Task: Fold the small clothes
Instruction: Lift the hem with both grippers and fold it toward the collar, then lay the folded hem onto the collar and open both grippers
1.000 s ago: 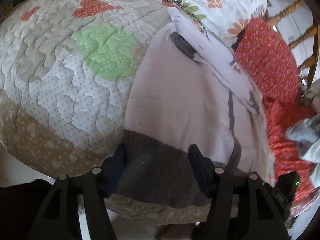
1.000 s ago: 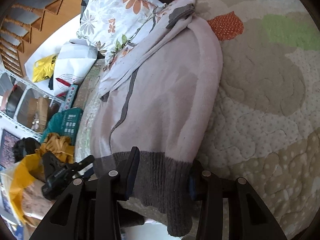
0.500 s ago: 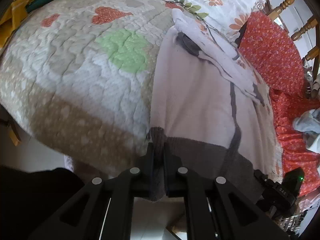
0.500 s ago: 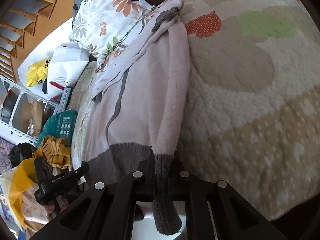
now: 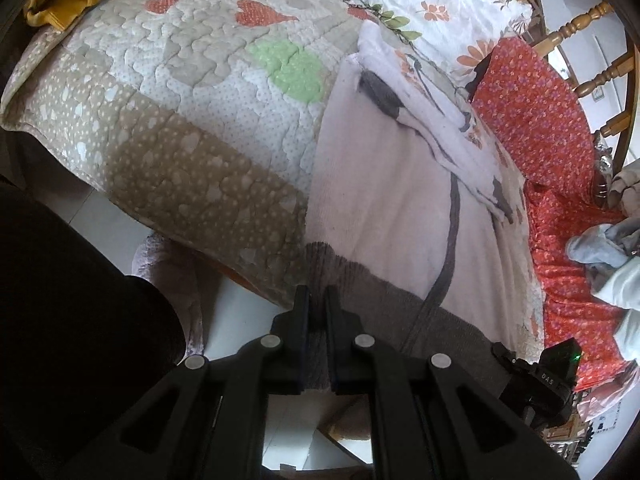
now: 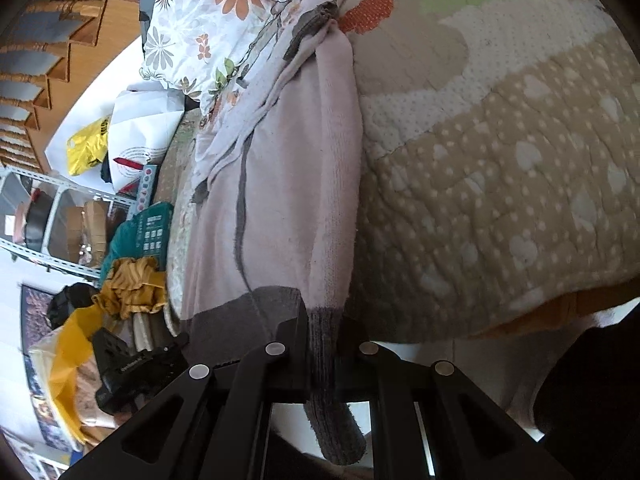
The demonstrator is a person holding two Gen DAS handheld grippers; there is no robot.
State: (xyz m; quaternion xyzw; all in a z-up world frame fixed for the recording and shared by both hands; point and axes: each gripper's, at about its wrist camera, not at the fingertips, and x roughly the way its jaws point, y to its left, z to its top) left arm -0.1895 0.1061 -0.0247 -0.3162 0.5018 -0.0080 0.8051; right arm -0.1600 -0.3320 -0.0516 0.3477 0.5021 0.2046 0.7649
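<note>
Both jaws newly clamped on sweater [image 5: 392,208] hem

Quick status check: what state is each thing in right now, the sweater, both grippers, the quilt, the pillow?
Left gripper: shut on the sweater's grey hem.
Right gripper: shut on the hem's other corner, a grey cuff hanging below.
Sweater: pale pink, lying flat lengthwise on the quilt, sleeves folded in, hem at the bed's edge.
Quilt: spread over the bed.
Floral pillow: lying past the sweater's collar end.
</note>
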